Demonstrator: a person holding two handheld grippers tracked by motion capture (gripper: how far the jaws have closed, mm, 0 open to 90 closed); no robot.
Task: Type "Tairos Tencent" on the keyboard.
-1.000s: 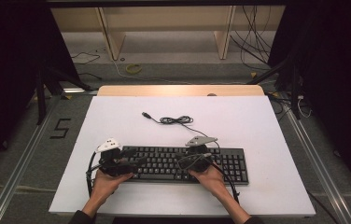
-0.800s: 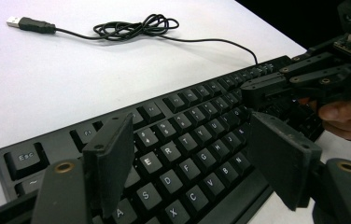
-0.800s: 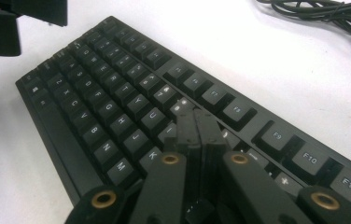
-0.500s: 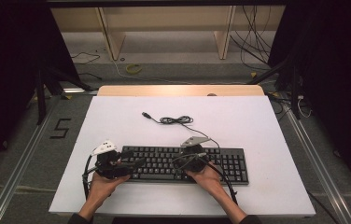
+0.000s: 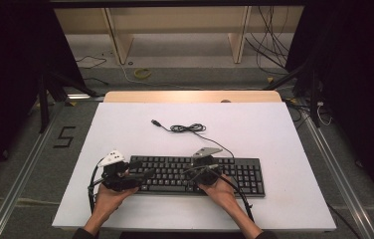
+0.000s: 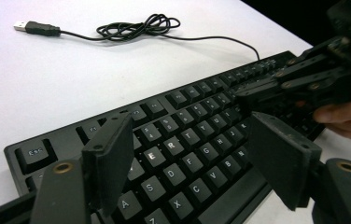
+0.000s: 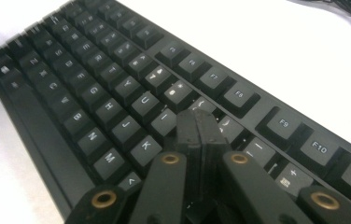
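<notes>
Black keyboard (image 5: 195,174) lies lengthwise under both tools: right gripper (image 7: 197,126), jaws pressed together and empty, touches its middle keys; left gripper (image 6: 187,154) hovers wide open, empty, over its left end.
</notes>
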